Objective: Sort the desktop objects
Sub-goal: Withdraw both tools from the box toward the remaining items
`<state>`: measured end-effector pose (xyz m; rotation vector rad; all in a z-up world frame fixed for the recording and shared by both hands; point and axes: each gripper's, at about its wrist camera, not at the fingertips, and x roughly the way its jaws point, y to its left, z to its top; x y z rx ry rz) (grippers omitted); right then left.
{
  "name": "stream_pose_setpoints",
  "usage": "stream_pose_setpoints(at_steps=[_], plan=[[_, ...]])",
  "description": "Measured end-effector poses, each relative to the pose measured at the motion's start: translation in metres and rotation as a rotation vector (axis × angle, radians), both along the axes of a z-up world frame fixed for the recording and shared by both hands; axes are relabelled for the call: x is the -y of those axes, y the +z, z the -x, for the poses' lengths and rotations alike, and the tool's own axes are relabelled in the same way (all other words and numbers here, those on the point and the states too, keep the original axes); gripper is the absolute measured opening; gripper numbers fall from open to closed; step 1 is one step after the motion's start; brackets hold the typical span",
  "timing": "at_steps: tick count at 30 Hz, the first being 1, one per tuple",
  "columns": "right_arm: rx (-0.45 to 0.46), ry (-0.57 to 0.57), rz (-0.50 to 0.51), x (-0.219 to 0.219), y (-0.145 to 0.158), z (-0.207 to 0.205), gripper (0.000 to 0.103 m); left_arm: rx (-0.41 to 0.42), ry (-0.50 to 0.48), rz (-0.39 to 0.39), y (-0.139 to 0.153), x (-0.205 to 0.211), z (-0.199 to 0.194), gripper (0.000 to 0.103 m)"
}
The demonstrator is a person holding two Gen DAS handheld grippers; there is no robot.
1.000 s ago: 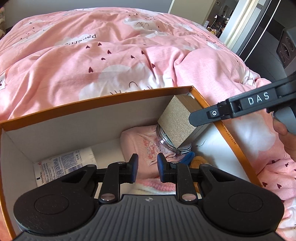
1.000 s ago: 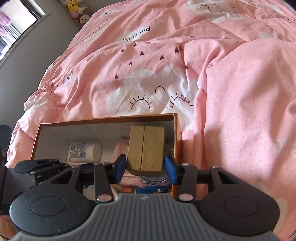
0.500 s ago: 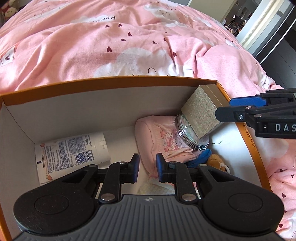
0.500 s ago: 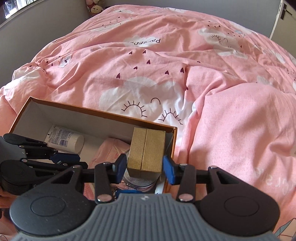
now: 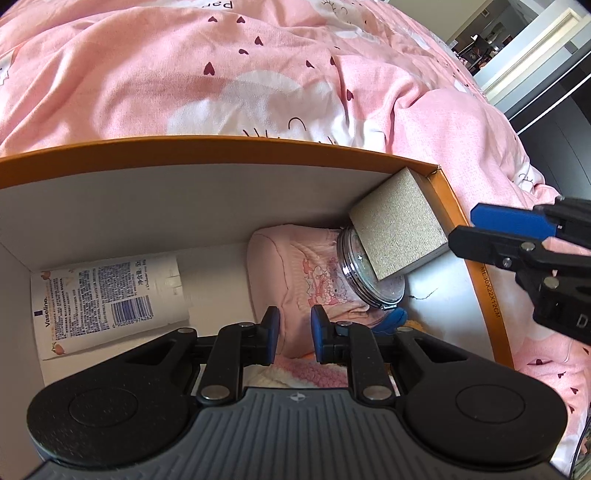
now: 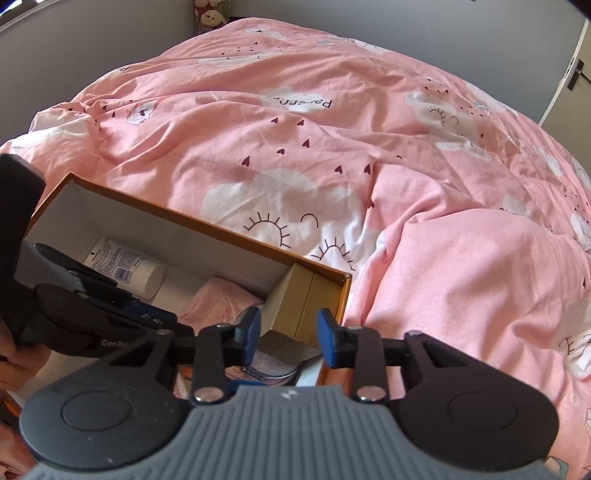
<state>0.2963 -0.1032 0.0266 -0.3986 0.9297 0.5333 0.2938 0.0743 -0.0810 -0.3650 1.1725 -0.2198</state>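
Observation:
An orange cardboard box (image 5: 229, 142) with white inner walls lies on the bed. In its far right corner a gold box (image 5: 399, 236) leans tilted on a clear glitter jar (image 5: 364, 275). The gold box (image 6: 303, 308) also shows in the right wrist view. My right gripper (image 6: 289, 334) is open, its pads clear of the gold box, just behind it. My left gripper (image 5: 293, 334) hovers over the orange box with a narrow gap and holds nothing. A Vaseline lotion bottle (image 5: 107, 295) lies at the left. A pink garment (image 5: 295, 273) lies in the middle.
A pink duvet (image 6: 332, 166) with clouds and hearts covers the bed around the box. A blue and yellow plush toy (image 5: 397, 319) lies under the jar. Plush toys (image 6: 210, 18) sit at the far wall. A doorway (image 5: 532, 48) is at the far right.
My right gripper has opened, let go of the gold box and drawn back. The gold box now rests in the box's corner on the jar. My left gripper moved closer over the box.

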Motion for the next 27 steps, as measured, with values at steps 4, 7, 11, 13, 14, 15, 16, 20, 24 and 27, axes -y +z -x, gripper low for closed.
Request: stream_pose_setpoints(at_steps=[4,7,11,13,14,15,16,20,24,27], plan=[[-0.019,0.016,0.025,-0.003,-0.012,-0.002,0.020,-0.004,-0.005,0.005,-0.002,0.003,-0.003,0.021],[-0.022,0.010,0.023,-0.002,-0.017,-0.005,0.020,-0.010,0.001,0.015,-0.004,0.003,-0.004,0.021],[-0.023,0.015,0.022,-0.002,-0.016,-0.004,0.020,-0.007,0.000,0.000,-0.003,0.004,-0.003,0.021],[-0.017,0.011,0.014,-0.001,-0.012,-0.002,0.021,-0.002,0.004,-0.017,0.000,0.005,-0.001,0.021],[-0.007,0.009,0.005,0.001,-0.009,0.000,0.021,0.001,0.007,-0.030,0.002,0.005,0.000,0.021],[0.003,0.010,0.000,0.002,-0.006,0.003,0.024,0.007,0.013,-0.048,0.004,0.006,0.003,0.021],[0.016,0.014,-0.002,0.003,-0.003,0.007,0.028,0.016,0.017,-0.067,0.008,0.006,0.006,0.021],[0.050,0.044,-0.014,0.004,0.007,0.028,0.044,0.067,0.021,-0.128,0.026,0.010,0.021,0.021],[0.084,0.075,-0.036,0.006,0.015,0.053,0.054,0.149,0.033,-0.201,0.052,0.019,0.046,0.021],[0.098,0.094,-0.046,0.008,0.013,0.077,0.055,0.215,0.044,-0.237,0.071,0.028,0.071,0.021]])
